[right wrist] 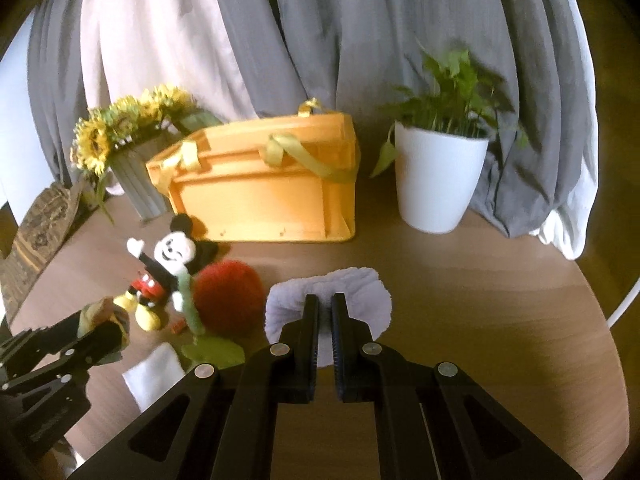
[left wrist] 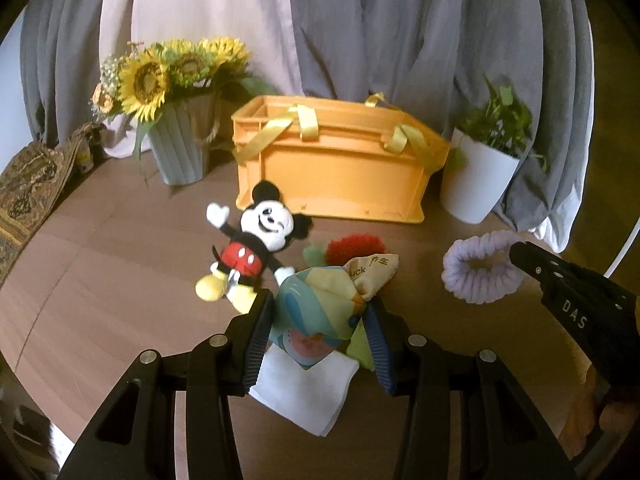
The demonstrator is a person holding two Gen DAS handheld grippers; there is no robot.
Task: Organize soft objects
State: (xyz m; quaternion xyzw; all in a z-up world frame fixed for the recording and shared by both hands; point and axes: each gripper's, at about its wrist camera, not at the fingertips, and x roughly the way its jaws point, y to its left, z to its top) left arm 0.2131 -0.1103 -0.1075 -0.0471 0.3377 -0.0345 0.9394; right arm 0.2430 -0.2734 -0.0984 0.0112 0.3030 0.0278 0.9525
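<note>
Soft objects lay on the round wooden table (left wrist: 100,248) in front of the orange basket (left wrist: 340,168) while you gripped two of them.

Your left gripper (left wrist: 318,312) was clamped on a multicoloured cloth book (left wrist: 320,300), its jaws part-way apart around the bulk of the fabric, above a white folded cloth (left wrist: 308,392). Your right gripper (right wrist: 325,316) was pinched nearly closed on the lavender scrunchie (right wrist: 352,284), which puffed out to both sides of the fingers. Just beside them on the table lay the mouse plush (left wrist: 256,248) and a red knitted flower (right wrist: 228,296) with a green stem. Behind stood the sunflower vase (left wrist: 184,148) to the basket's left and a white potted plant (right wrist: 436,176) to its right.
</note>
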